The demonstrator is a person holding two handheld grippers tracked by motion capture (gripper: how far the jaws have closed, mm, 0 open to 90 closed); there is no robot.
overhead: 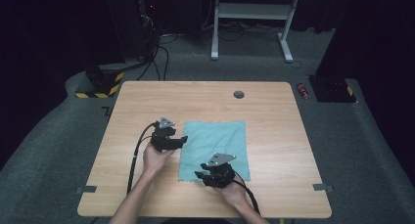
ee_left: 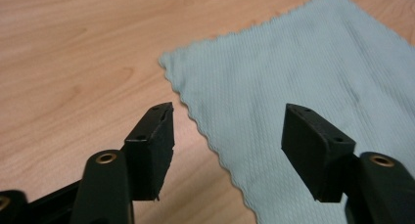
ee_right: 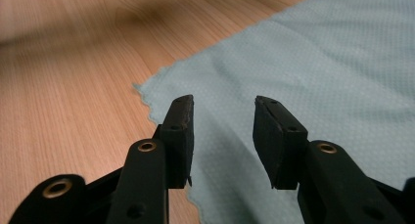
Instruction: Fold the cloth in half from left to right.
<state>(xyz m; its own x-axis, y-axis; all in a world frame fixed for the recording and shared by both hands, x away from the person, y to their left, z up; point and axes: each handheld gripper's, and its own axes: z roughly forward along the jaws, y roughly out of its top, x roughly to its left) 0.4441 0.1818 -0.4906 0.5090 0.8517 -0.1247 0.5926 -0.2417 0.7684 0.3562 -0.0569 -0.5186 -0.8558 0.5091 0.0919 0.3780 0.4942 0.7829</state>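
Observation:
A light blue cloth (overhead: 215, 148) lies flat on the wooden table (overhead: 274, 116). My left gripper (overhead: 182, 140) hovers at the cloth's left edge near its far left corner (ee_left: 164, 62), jaws open, with the zigzag edge of the cloth (ee_left: 274, 97) running between them and nothing gripped. My right gripper (overhead: 199, 175) is at the cloth's near left corner (ee_right: 139, 89), jaws open over the cloth (ee_right: 313, 72), with a gap between the pads. A person's hand holds each gripper from the near edge.
A round grommet hole (overhead: 239, 94) sits in the table near its far edge. Tape marks (overhead: 86, 189) lie at the near corners. A white frame (overhead: 252, 18) and dark equipment stand on the carpet beyond the table.

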